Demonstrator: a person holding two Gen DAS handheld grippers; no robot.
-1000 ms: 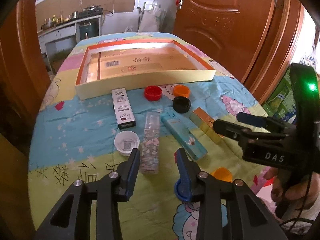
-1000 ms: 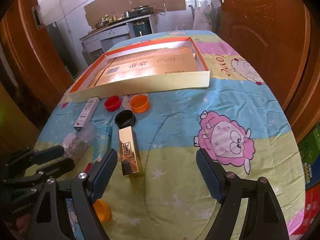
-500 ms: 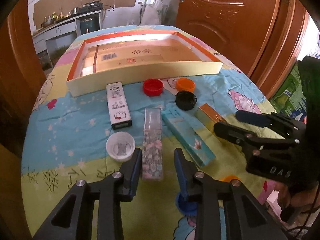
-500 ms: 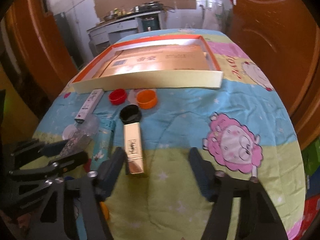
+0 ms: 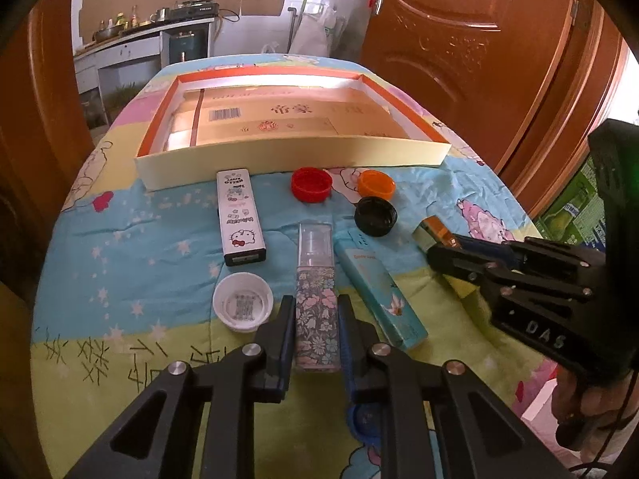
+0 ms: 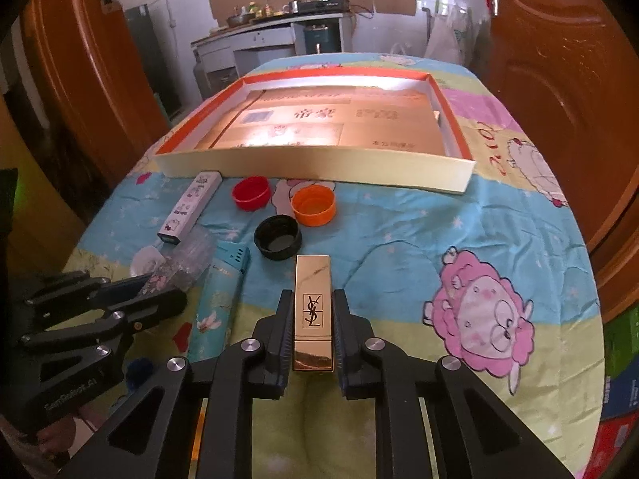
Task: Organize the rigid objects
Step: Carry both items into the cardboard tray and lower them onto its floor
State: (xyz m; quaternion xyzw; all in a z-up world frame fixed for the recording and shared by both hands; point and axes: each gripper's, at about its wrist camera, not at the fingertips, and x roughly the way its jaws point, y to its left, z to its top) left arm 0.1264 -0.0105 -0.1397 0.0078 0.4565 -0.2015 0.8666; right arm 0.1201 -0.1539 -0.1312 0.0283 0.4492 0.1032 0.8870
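My left gripper [image 5: 315, 315] is shut on the floral box with a clear top [image 5: 316, 299], which lies on the cloth. My right gripper [image 6: 312, 311] is shut on the gold YSL box [image 6: 312, 311], also lying on the cloth. A teal box [image 5: 379, 291] lies between the two. A white Hello Kitty box [image 5: 239, 215], a white cap [image 5: 242, 306], a red cap [image 5: 311, 185], an orange cap [image 5: 376, 184] and a black cap [image 5: 375, 215] lie around them. The shallow cardboard-lined tray [image 5: 287, 151] stands behind. In the right wrist view the left gripper [image 6: 159, 291] is at the left.
A blue cap [image 5: 365, 425] lies under my left gripper. The table has a cartoon-print cloth [image 6: 439, 239]. Brown doors [image 5: 459, 60] stand close at both sides. A kitchen counter [image 6: 279, 36] is beyond the table's far end.
Both grippers moved forward and closed. The left one closed on the floral box, the right one on the gold box.
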